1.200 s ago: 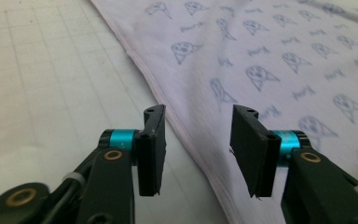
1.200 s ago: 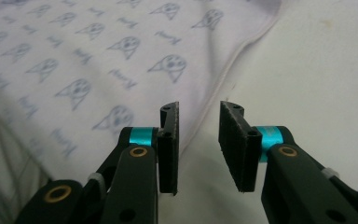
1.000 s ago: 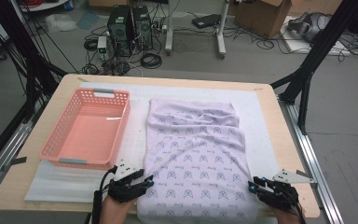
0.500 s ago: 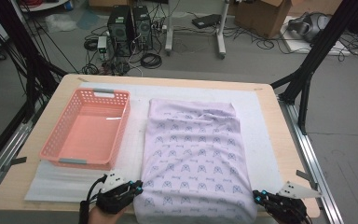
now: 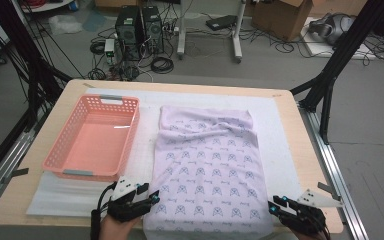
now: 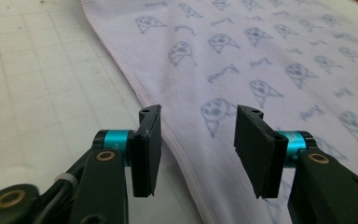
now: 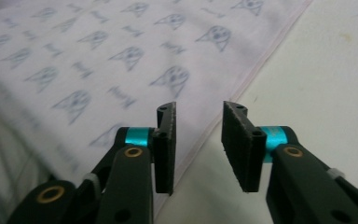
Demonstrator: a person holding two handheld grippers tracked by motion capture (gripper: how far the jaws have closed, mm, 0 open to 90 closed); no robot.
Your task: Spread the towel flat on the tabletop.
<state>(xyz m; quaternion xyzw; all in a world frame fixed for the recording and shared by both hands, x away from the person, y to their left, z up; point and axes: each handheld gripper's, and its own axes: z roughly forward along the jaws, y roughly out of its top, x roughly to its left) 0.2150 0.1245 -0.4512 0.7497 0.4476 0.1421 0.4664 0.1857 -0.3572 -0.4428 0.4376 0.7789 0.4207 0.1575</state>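
Left tongs (image 5: pixel 145 197) and right tongs (image 5: pixel 276 207) lie low, pointing forward, jaws just opened and gripping nothing; the patterned cloth (image 5: pixel 207 170) lies flat between them, its near hems under the jaws.

a wooden table (image 5: pixel 300 150) with a light top carries a white foam mat (image 5: pixel 275 125) that covers most of it. on the mat lies a pale purple printed cloth (image 5: pixel 207 170), spread flat with some folds at the far end. just beside it, at the left, stands a pink plastic basket (image 5: pixel 62 162).
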